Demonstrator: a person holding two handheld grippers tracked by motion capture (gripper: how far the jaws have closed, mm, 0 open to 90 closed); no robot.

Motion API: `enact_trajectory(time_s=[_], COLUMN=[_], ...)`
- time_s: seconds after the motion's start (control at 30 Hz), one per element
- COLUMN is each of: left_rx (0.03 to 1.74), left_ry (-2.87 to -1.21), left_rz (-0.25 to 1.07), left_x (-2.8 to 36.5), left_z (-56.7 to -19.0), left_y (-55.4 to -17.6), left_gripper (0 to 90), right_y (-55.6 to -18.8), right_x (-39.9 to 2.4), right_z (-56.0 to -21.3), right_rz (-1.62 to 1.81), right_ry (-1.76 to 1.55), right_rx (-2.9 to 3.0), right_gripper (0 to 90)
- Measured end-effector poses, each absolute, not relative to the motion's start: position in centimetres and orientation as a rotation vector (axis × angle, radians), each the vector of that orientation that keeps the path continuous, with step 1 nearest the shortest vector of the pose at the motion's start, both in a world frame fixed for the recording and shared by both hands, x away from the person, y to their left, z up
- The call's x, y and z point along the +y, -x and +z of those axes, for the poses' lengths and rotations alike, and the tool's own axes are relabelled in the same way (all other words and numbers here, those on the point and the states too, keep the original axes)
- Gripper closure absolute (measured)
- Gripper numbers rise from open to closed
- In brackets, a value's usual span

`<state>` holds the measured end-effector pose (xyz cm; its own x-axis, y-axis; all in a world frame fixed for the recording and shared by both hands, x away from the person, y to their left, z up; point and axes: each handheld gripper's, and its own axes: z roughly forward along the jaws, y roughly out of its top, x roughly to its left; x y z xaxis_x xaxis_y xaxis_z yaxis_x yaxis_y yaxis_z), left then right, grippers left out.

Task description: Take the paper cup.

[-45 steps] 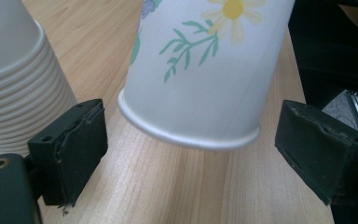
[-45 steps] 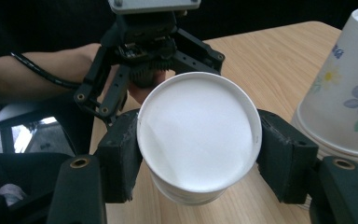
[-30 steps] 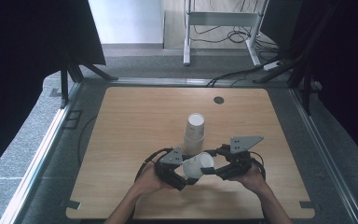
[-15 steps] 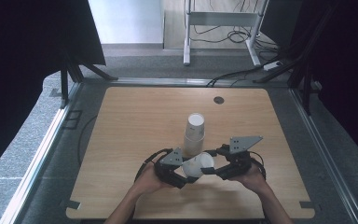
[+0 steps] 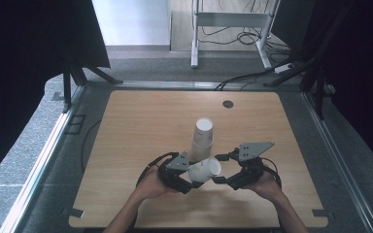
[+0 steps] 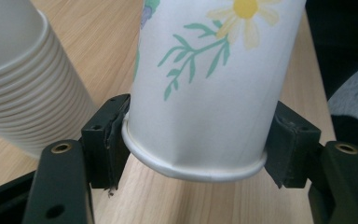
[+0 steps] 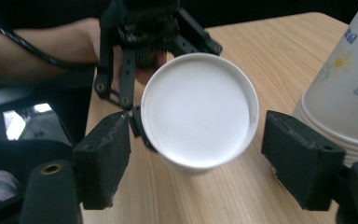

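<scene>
Cup [image 6: 205, 84] clamped by left gripper [image 6: 196, 140].

One loose paper cup [image 5: 205, 169], one cup stack [image 5: 202, 138], two tongs.

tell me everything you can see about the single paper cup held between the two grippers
The cup is white paper with a printed yellow daisy and green leafy sprigs, and a rolled rim. It lies on its side above the wooden table, just in front of the upside-down cup stack. The left gripper clamps it near one end, pads pressing both sides. The right gripper faces its round white end; its jaws have just been opening and now stand clear on either side of the cup, not touching.
</scene>
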<state>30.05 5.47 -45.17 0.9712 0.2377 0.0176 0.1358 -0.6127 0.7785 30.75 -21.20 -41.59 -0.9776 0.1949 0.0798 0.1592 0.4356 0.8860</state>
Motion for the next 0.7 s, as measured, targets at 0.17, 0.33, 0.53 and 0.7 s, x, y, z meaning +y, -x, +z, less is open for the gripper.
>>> enact_trajectory(time_s=[0.17,0.33,0.53,0.7], left_rx=[0.241,0.217,0.171,0.142], left_ry=[-2.319,-2.397,-2.493,-2.541], left_rz=[0.193,0.236,0.291,0.319], left_x=[5.3,4.9,4.1,3.4], left_z=[-44.6,-44.2,-43.7,-43.7], left_y=[-29.9,-29.7,-29.4,-29.2], left_gripper=[31.7,31.7,31.7,31.6], right_y=[-30.5,-30.3,-30.0,-30.0], right_x=[-21.0,-20.5,-19.6,-18.7], right_z=[-41.3,-41.1,-40.9,-40.9], right_rz=[1.513,1.388,1.232,1.133], right_ry=[-0.325,-0.312,-0.275,-0.263], right_rx=[2.672,2.71,2.768,2.814], right_gripper=[17.7,14.8,14.4,14.4])
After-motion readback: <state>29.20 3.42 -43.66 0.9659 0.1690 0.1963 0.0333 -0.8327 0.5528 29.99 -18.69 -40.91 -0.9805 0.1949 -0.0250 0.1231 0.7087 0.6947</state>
